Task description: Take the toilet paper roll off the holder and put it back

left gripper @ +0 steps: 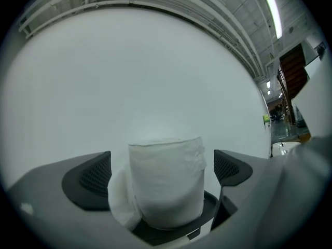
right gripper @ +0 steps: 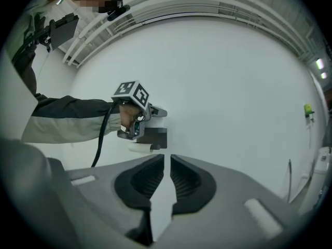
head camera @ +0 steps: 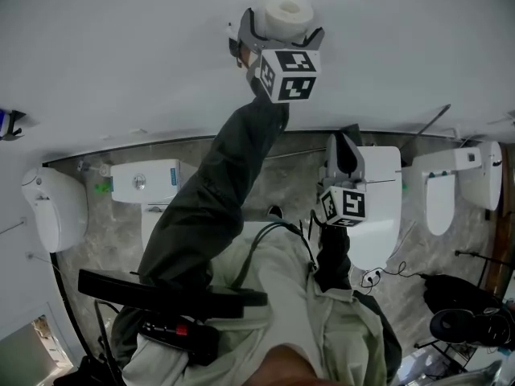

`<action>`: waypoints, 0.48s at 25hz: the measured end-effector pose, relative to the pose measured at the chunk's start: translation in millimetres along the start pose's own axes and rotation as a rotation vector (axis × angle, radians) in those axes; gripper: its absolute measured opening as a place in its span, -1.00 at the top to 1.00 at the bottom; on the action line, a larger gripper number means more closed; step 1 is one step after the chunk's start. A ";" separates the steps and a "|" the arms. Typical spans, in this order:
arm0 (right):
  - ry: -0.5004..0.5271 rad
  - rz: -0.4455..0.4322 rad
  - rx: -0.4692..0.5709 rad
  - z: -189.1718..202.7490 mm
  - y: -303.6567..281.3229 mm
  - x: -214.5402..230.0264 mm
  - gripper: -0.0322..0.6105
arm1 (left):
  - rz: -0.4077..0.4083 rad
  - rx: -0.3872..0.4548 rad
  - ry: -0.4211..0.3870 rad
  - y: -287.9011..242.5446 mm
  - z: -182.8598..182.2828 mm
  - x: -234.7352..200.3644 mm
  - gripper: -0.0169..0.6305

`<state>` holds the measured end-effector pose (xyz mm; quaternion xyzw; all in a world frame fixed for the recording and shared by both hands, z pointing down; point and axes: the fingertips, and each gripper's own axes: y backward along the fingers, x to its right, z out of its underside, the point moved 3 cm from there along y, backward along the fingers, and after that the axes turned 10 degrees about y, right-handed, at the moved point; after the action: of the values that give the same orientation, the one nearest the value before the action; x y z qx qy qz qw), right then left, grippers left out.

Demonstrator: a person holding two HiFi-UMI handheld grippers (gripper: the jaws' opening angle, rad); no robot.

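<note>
Toilet paper roll: the toilet paper roll (head camera: 288, 13) sits at the top centre of the head view, against the wall (head camera: 121, 55). In the left gripper view it stands upright in the lower middle of the frame, with a loose tail (left gripper: 120, 204) hanging at its lower left.
Holder: the dark holder (left gripper: 210, 207) lies under the roll and carries it. In the right gripper view it is a dark block on the wall, left of centre.
Left tool: the left tool (head camera: 283, 24) is level at the wall with its jaws spread wide, one on each side of the roll. Its pads (left gripper: 93, 175) stand clear of the paper on the right side, and the tail overlaps the left pad in the picture. It grips nothing.
Left marker cube: the marker cube (head camera: 287, 75) is just below the roll in the head view, at the end of a dark sleeve (head camera: 209, 207).
Right tool: the right tool (right gripper: 167, 165) has its jaws drawn almost together, only a thin slit between them and nothing in it. In the head view it is right of centre, well below the roll.
Cable: a black cable (right gripper: 104, 134) drops from the left tool.
Surroundings: white toilets (head camera: 378, 207) line the middle band of the head view.
</note>
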<state>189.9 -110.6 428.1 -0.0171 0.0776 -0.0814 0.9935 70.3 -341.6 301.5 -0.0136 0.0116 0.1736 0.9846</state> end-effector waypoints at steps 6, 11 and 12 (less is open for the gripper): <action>-0.002 -0.009 -0.002 2.6 -1.1 10.1 0.82 | -0.031 -0.052 -0.076 -23.8 9.0 10.3 -0.92; -0.011 -0.008 -0.007 4.4 0.1 20.0 0.82 | -0.127 -0.108 -0.107 -35.3 13.0 4.6 -0.92; -0.011 -0.007 -0.008 5.0 0.8 21.7 0.82 | -0.143 -0.109 -0.100 -36.4 12.3 2.3 -0.92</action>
<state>212.0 -113.2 429.7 -0.0218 0.0724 -0.0842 0.9936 85.2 -374.5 314.6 -0.0591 -0.0482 0.1038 0.9917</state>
